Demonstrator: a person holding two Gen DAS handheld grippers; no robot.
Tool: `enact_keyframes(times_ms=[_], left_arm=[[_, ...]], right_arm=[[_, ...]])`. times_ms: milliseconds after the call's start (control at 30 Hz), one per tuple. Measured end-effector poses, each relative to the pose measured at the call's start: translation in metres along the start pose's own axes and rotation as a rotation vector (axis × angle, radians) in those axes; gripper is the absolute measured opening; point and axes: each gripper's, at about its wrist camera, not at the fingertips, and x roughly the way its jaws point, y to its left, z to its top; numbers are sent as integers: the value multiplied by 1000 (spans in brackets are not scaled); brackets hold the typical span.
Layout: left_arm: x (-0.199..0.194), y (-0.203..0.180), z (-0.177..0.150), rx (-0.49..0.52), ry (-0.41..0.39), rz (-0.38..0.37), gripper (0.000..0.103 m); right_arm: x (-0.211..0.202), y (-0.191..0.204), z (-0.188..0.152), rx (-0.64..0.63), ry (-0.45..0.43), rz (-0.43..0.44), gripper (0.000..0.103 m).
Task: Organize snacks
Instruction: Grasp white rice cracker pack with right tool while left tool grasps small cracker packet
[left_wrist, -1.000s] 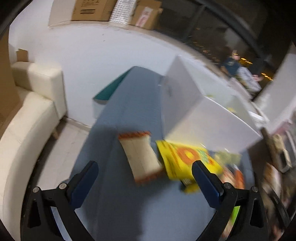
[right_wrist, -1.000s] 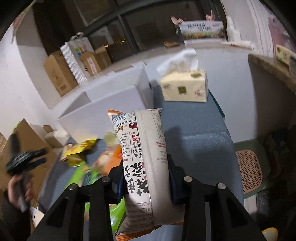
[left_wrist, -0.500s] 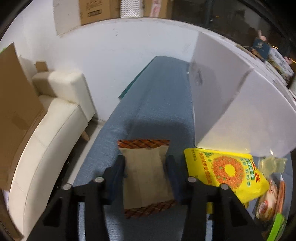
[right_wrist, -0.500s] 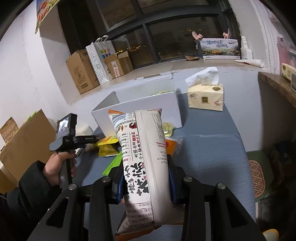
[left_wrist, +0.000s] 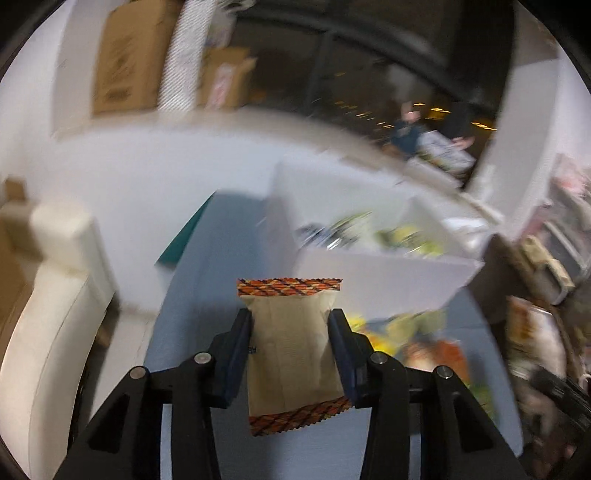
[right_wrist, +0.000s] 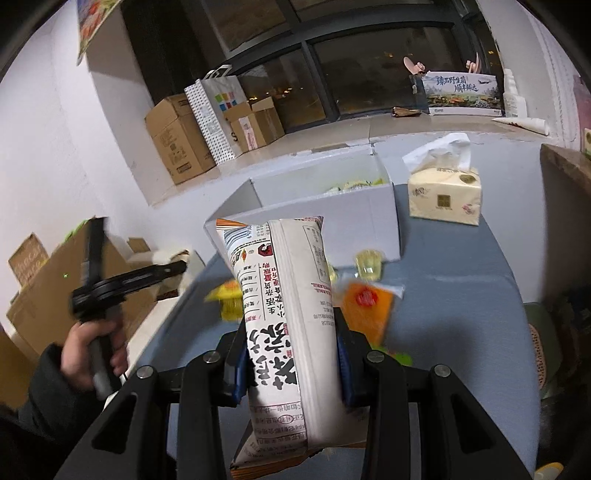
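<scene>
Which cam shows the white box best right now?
Right wrist: the white box is sharp, open top and near wall visible behind the white snack bag. Left wrist shows the same box motion-blurred, contents unreadable.

**Both grippers clamped, held above the table**

Left gripper (left_wrist: 291, 332): its two fingers (left_wrist: 236, 354) press flat against the sides of a tan packet (left_wrist: 291, 347). Right gripper (right_wrist: 291, 354): fingers (right_wrist: 345, 365) closed on a white printed bag (right_wrist: 286, 314). The left hand (right_wrist: 92, 350), sleeve dark, wraps its gripper's handle.
</scene>
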Motion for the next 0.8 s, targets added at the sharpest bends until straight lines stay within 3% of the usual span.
enact_keyframes(times_ms=[167,300,400,467,500,533,567,700,800], left_arm=[[4,-38,61,76,-55,-69,47],[28,-58,106,131,-84,-45,47],[52,-48,132,108,-68,-50,47],[66,-45,139,114,-65,-41,58],[75,-44,142,121,-46,-12,71],[85,-43,143,124,-23,5,103],[92,-40,143,126,-8,9,103],[99,-29,131,115,28,-31,103],[95,-30,120,140,19,-1,103]], right_arm=[[36,3,61,16,-31,-12,41],[72,8,120,24,-36,-45,41],[96,10,159,21,-62,-78,42],[113,4,181,49,-63,-72,44],[122,1,192,60,-69,-69,53],[132,-2,202,57,-66,-65,89],[139,-4,208,56,-61,-70,102],[144,-14,210,75,-82,-130,103],[140,-21,201,71,-82,-133,103]])
